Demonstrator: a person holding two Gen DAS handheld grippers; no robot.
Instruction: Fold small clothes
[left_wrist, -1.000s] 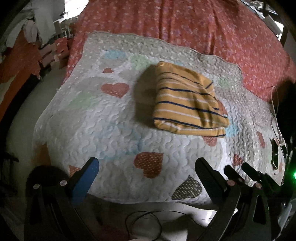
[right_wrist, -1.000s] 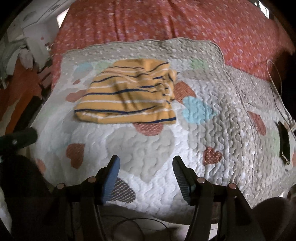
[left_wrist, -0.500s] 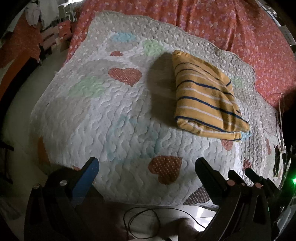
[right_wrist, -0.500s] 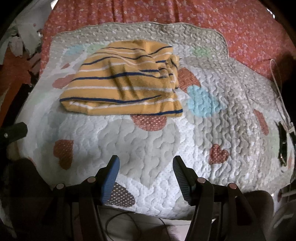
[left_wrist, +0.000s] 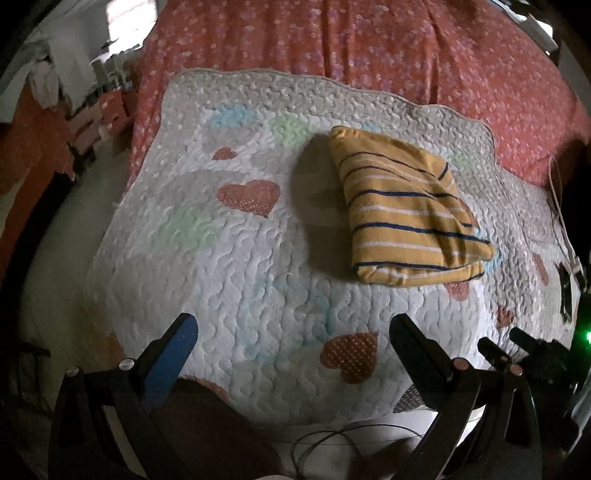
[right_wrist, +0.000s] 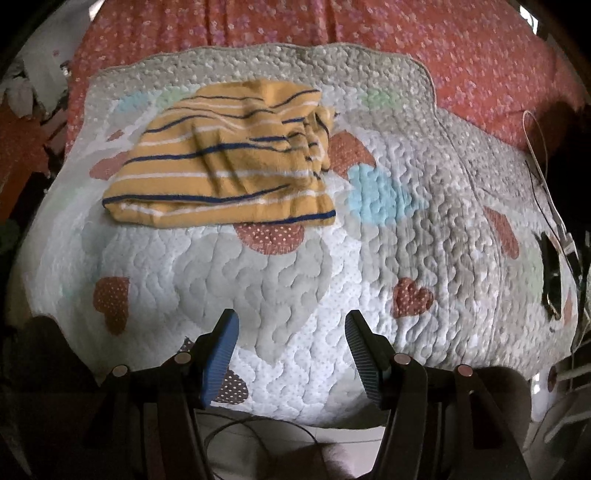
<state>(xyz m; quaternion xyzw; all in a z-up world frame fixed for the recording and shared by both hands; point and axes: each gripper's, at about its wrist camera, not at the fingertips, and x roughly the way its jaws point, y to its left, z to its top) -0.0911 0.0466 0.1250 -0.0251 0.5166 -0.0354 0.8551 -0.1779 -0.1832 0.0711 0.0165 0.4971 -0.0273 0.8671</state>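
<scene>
A folded yellow garment with navy and white stripes (left_wrist: 410, 210) lies on the quilted heart-pattern mat (left_wrist: 229, 251), toward its far right part. It also shows in the right wrist view (right_wrist: 229, 166), far left on the mat (right_wrist: 424, 221). My left gripper (left_wrist: 295, 343) is open and empty, held over the mat's near edge, well short of the garment. My right gripper (right_wrist: 291, 343) is open and empty, also over the near edge, with the garment ahead and to the left.
The mat lies on a red flowered bedspread (left_wrist: 369, 48). A white cable (right_wrist: 543, 166) and a dark phone-like object (right_wrist: 550, 277) lie at the mat's right side. A thin black cable (left_wrist: 351, 435) hangs below the near edge. Clutter stands at the far left (left_wrist: 92, 110).
Both grippers stay open and empty. The left view has swung back so the garment sits more central; the right view has shifted slightly. The garment has not moved on the mat.
</scene>
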